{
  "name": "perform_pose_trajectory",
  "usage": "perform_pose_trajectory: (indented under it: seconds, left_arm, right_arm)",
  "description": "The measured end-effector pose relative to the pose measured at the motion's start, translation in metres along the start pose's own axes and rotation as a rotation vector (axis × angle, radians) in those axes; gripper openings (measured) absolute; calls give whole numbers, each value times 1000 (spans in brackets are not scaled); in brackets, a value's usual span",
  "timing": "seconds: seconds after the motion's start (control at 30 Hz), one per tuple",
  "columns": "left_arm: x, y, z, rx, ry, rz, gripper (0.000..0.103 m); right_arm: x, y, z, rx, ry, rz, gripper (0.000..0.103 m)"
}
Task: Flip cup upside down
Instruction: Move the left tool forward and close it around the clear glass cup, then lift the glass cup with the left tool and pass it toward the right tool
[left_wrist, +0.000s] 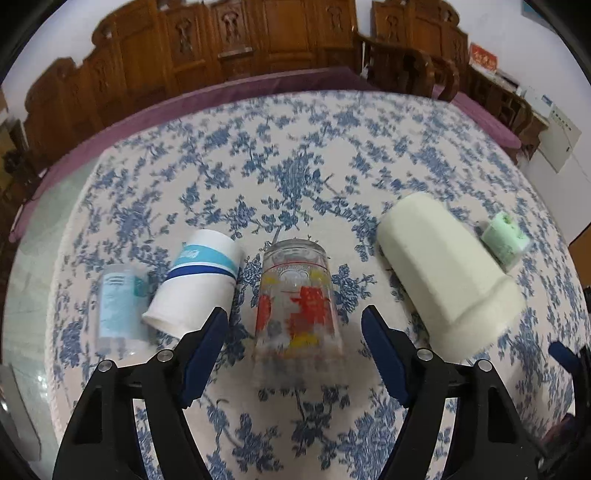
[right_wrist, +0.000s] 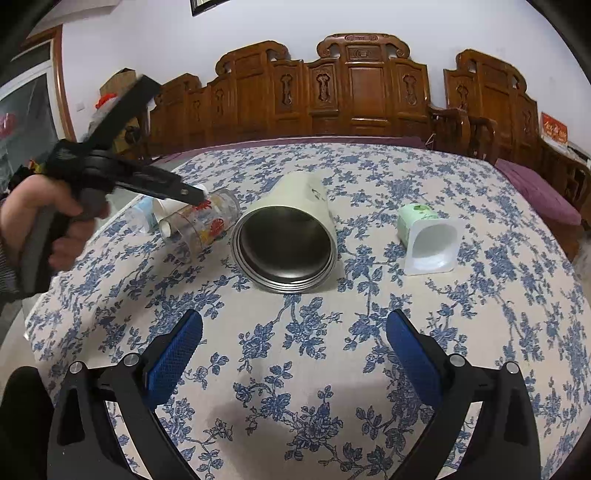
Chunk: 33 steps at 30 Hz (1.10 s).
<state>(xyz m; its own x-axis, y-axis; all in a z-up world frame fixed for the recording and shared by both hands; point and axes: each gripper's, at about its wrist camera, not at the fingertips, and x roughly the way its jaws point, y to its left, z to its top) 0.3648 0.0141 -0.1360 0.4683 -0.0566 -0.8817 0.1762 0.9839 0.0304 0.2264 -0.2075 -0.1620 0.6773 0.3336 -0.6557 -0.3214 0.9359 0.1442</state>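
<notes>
A clear glass cup (left_wrist: 295, 299) with red and yellow print lies on its side on the floral tablecloth, its mouth toward my left gripper (left_wrist: 294, 317). That gripper is open, its blue pads on either side of the glass, apart from it. In the right wrist view the glass (right_wrist: 203, 223) lies at the left under the hand-held left gripper (right_wrist: 192, 197). My right gripper (right_wrist: 294, 330) is open and empty, above the cloth in front of a cream steel-lined mug (right_wrist: 288, 240) lying on its side.
A white paper cup (left_wrist: 195, 284) with blue bands and a small clear bottle (left_wrist: 118, 306) lie left of the glass. The cream mug (left_wrist: 447, 273) and a green yogurt cup (left_wrist: 504, 236) (right_wrist: 428, 236) lie to the right. Carved wooden chairs (right_wrist: 362, 88) stand behind the table.
</notes>
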Motion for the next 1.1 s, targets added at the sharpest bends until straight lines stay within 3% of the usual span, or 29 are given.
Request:
perform_pose_trajectory:
  seconds: [0.23,0.6,0.63,0.7,0.83,1.1]
  left_arm:
    - [33,-1,11,-24,112,-37,69]
    - [59,-10,20,2,214,25,67]
    - [60,-11,20,6,219,33,62]
    - [60,-11,20,22,216,58,56]
    - [40,-15,10,4,172,-1,56]
    - [1,-38,-33,70,140,-34,56]
  right_arm:
    - [1,-9,-1,33,10,17,100]
    - [0,-6,0,28,11,21,100]
    - [-1,-7,1,29,8,16,100]
    - [-4,-10,2,43,2,22,100]
    - [-14,-17,10,60,-28,8,100]
    - [-31,-30,15,96,-62,-27,100]
